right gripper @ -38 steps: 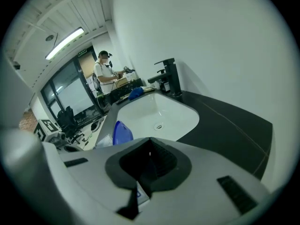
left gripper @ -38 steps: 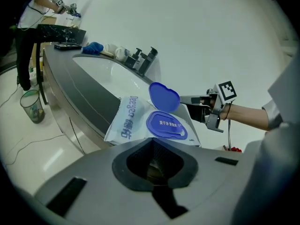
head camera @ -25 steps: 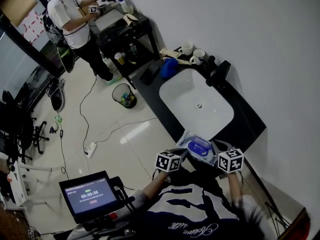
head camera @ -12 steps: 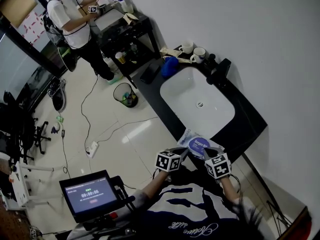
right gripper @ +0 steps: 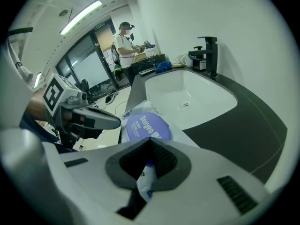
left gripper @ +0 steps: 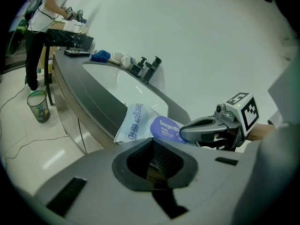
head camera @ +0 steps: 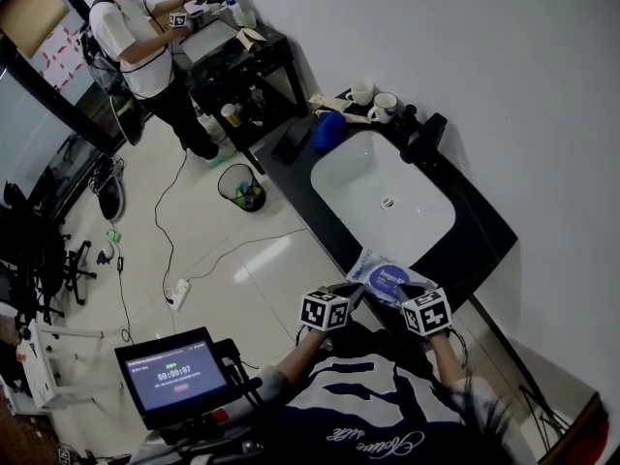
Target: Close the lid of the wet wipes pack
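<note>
The wet wipes pack (head camera: 386,277) lies on the dark counter (head camera: 475,235) near its front edge, beside the sink. It is white and blue, and its round purple lid (left gripper: 165,127) lies flat on top. My right gripper (head camera: 405,291) is shut on the pack's near edge; a white and blue strip of the film shows between its pads (right gripper: 146,172). My left gripper (head camera: 354,292) is shut, with its tips at the pack's left edge. That edge is hidden behind its jaws in the left gripper view, so a grip cannot be told. Each gripper shows in the other's view: the right gripper (left gripper: 190,131), the left gripper (right gripper: 110,122).
A white sink (head camera: 383,197) with a black faucet (head camera: 426,139) fills the counter's middle. Two mugs (head camera: 373,100) and a blue cloth (head camera: 327,129) sit at its far end. On the floor are a trash bin (head camera: 239,184) and cables. A person (head camera: 131,37) works at a far table.
My right gripper moved left from the counter's right side onto the pack's near edge. The left gripper stayed at the pack's left edge.
</note>
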